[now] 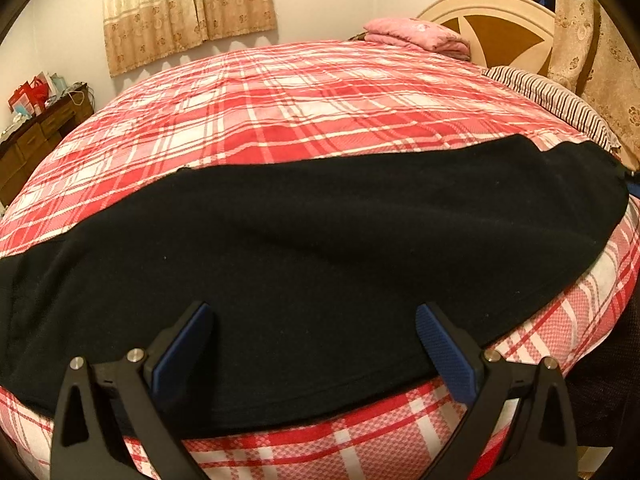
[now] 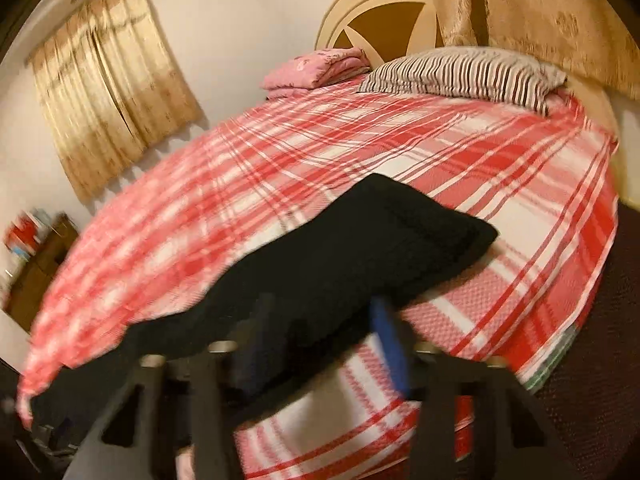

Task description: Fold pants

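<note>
The left gripper [image 1: 314,344] hangs wide open over the near hem of the black pants [image 1: 320,248], holding nothing. The right gripper [image 2: 320,344], blurred, stands partly open at one end of them, apparently gripping nothing. The pants lie flat along the bed's [image 1: 280,100] near edge, long axis running side to side. Judged step: regrasping; next comes pinching an end to fold lengthwise.

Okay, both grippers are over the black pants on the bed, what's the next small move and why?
Probably lower the left hand-held gripper onto the near hem of the black pants and pinch it: its jaws stand open above flat, unfolded cloth.
</note>
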A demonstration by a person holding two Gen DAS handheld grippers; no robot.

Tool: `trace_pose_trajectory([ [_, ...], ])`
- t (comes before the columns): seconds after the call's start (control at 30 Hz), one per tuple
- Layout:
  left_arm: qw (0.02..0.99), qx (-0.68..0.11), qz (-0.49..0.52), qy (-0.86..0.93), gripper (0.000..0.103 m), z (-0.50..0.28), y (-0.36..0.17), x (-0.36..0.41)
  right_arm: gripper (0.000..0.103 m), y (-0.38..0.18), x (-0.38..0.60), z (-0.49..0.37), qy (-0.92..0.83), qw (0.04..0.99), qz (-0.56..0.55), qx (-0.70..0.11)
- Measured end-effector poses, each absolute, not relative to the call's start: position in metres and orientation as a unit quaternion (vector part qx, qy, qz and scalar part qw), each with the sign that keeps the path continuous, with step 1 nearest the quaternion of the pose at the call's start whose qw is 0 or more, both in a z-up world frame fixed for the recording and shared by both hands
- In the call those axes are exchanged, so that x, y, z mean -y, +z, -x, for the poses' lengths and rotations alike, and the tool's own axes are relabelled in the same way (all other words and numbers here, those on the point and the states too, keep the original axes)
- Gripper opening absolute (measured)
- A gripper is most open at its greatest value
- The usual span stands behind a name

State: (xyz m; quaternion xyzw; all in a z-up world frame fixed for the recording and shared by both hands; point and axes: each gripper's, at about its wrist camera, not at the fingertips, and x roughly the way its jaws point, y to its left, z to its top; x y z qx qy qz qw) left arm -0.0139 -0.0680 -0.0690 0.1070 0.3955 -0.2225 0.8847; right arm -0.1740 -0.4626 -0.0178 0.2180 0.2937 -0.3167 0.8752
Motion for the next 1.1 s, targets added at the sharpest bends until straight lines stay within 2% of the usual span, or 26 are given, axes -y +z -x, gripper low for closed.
trace_pose_trajectory([
  [0.1, 0.884, -0.395, -0.108, -0.223, 0.103, 0.014, -0.069, 0.068, 0.017, -0.018, 0.463, 0.177, -0.319, 0.876, -0.204, -0.298],
  [0.23, 0.883, -0.397, -0.107, -0.225, 0.103, 0.014, -0.069, 0.067, 0.013, -0.017, 0.454, 0.18, -0.338, 0.871, -0.161, -0.319],
  [0.63, 0.884, -0.396, -0.108, -0.225, 0.103, 0.016, -0.069, 0.068, 0.013, -0.017, 0.456, 0.197, -0.37, 0.858, -0.14, -0.328],
  [0.8, 0.883, -0.397, -0.112, -0.225, 0.103, 0.016, -0.068, 0.068, 0.016, -0.005, 0.455, 0.201, -0.387, 0.856, -0.149, -0.309],
  [0.87, 0.883, -0.396, -0.113, -0.225, 0.103, 0.017, -0.067, 0.067, 0.047, 0.005, 0.46, 0.205, -0.391, 0.864, -0.149, -0.279],
  [0.9, 0.883, -0.396, -0.113, -0.225, 0.103, 0.017, -0.066, 0.067, 0.087, 0.009, 0.466, 0.207, -0.391, 0.867, -0.159, -0.265],
  [0.93, 0.884, -0.395, -0.113, -0.225, 0.103, 0.017, -0.065, 0.067, 0.101, 0.011, 0.472, 0.211, -0.393, 0.868, -0.17, -0.249],
  [1.1, 0.885, -0.395, -0.109, -0.221, 0.103, 0.015, -0.065, 0.065, 0.101, 0.001, 0.51, 0.215, -0.385, 0.862, -0.233, -0.235],
])
